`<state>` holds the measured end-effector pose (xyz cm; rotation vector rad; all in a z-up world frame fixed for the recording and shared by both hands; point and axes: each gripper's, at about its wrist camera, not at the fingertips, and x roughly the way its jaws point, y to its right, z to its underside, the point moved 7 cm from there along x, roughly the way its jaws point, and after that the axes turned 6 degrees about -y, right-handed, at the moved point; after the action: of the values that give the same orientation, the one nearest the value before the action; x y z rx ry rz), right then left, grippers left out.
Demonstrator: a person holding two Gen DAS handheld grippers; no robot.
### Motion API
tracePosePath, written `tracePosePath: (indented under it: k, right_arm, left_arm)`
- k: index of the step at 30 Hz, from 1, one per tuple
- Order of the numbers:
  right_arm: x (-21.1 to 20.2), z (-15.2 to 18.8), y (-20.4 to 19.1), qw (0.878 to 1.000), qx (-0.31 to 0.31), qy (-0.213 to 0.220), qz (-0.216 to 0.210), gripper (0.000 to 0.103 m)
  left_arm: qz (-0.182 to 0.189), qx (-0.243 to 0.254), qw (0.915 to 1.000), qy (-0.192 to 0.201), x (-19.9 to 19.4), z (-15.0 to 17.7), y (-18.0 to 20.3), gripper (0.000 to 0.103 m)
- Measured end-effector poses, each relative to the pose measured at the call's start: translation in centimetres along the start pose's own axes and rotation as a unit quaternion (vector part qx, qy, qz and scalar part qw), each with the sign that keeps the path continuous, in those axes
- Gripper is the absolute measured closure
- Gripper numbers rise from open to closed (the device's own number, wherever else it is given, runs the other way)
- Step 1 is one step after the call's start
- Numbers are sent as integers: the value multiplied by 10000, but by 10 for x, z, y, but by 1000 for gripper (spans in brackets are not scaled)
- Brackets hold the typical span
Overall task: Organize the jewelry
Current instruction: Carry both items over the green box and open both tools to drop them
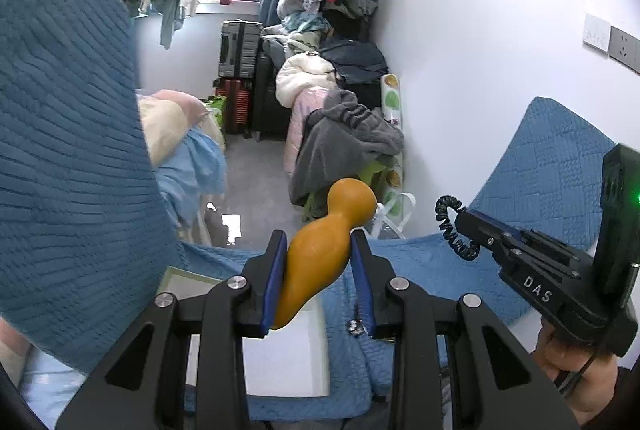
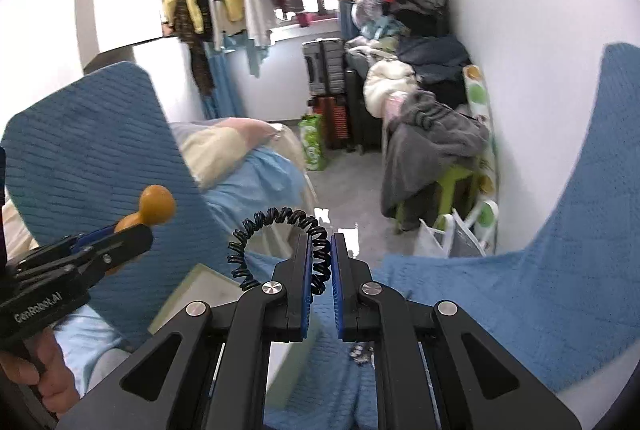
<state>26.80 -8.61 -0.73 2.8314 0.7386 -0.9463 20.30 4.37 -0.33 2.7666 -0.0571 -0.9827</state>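
Note:
My left gripper (image 1: 319,242) is shut on an orange gourd-shaped wooden stand (image 1: 324,246), held tilted above a white tray (image 1: 288,354) on the blue quilt. It also shows at the left of the right wrist view (image 2: 132,230), with the stand's knob (image 2: 157,205) sticking out. My right gripper (image 2: 320,250) is shut on a black spiral hair tie (image 2: 276,226), which loops up to the left of the fingers. In the left wrist view that gripper (image 1: 466,220) sits to the right, the spiral tie (image 1: 454,226) hanging from its tip. Small jewelry pieces (image 1: 354,328) lie on the quilt.
The blue quilt (image 2: 500,302) covers the surface and rises at the left and right. A pale box or tray edge (image 2: 200,294) lies at the left. Beyond are a floor, suitcases (image 1: 238,49), piled clothes (image 1: 344,125) and hanging garments along a white wall.

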Motion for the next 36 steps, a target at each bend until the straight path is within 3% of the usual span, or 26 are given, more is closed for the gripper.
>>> tracePosePath:
  k: [7,12,25,36]
  right_arm:
    - [19,-1,-39,9993,-102,-98,-336,96]
    - [50,15,-57,9980,-139,-451,-430,96]
    - [134,89,-76,9866,-264,-1575,-330,96]
    - [187,143,-86,9712,-373,-2338,-277,95]
  left_arm:
    - [-245,-164,9996,-9,-6,1,-43,70]
    - [-311,-283,9990,-172,4,15,-67,70]
    - [-278,-793,9921,-934,64,69,-118,70]
    - [-346,-1099,9803,-1604,106,110,-147,70]
